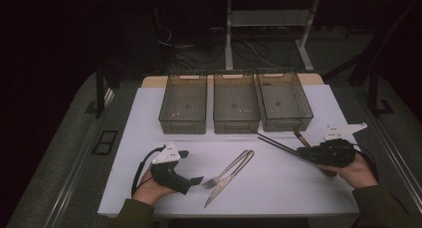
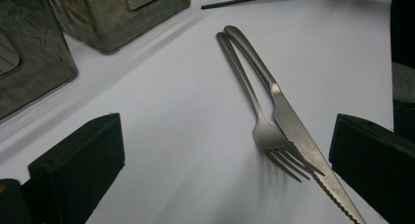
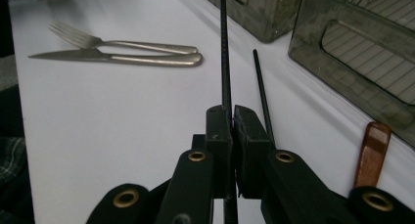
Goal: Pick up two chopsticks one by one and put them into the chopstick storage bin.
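From the high view, my right gripper (image 1: 311, 152) is clamped on a black chopstick (image 1: 278, 144) near the front corner of the right-hand bin (image 1: 284, 101). Its tip points up-left toward the gap between that bin and the middle bin (image 1: 236, 102). My left gripper (image 1: 191, 166) rests with jaws apart beside the fork (image 1: 225, 171) and knife (image 1: 230, 179), touching neither.

In the left gripper view, the two black pads stand wide, with the fork (image 2: 254, 106) and knife (image 2: 298, 131) lying side by side between them on the white sheet (image 2: 161, 126).

In the right gripper view, my jaws pinch one chopstick (image 3: 225, 62). The second chopstick (image 3: 263, 94) lies just beside it; whether it is touching the pads I can't quite tell. A brown handle (image 3: 372, 153), perhaps a spoon's, lies to the right.

To do this well, I'd keep the stick level and lift clear of the bin's rim before swinging over. The open sheet in front of the bins gives room; the loose stick and the brown handle are close.
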